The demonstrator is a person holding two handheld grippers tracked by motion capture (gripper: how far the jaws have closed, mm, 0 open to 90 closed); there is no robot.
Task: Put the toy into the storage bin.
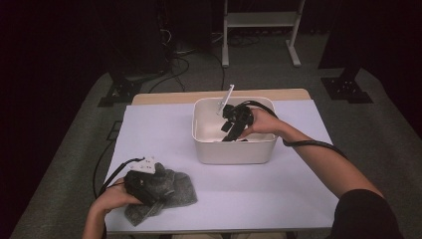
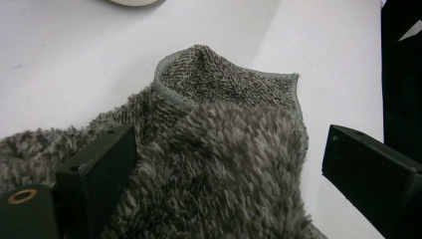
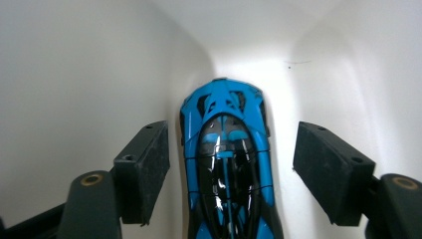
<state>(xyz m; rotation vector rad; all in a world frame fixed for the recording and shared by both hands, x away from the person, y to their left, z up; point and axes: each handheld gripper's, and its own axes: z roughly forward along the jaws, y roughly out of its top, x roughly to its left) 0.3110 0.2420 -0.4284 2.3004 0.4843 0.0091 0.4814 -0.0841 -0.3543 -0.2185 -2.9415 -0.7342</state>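
Observation:
A grey fluffy towel (image 1: 181,191) lies bunched at the table's near left corner. My left gripper (image 1: 159,193) rests on it. In the left gripper view the towel (image 2: 224,89) heaps up between the wide black jaws of the left gripper (image 2: 229,139); the right jaw stands apart from it, so the gripper is open. My right gripper (image 1: 230,133) reaches down into a white bin (image 1: 234,152). There a blue and black toy car (image 3: 226,164) lies on the bin floor between the jaws of the right gripper (image 3: 231,132), with gaps on both sides.
A white sheet (image 1: 174,134) covers the table. A thin white stick (image 1: 227,96) leans at the bin's back rim. The bin's white walls (image 3: 74,74) stand close around the right gripper. A metal stand (image 1: 259,20) and cables are on the floor behind the table.

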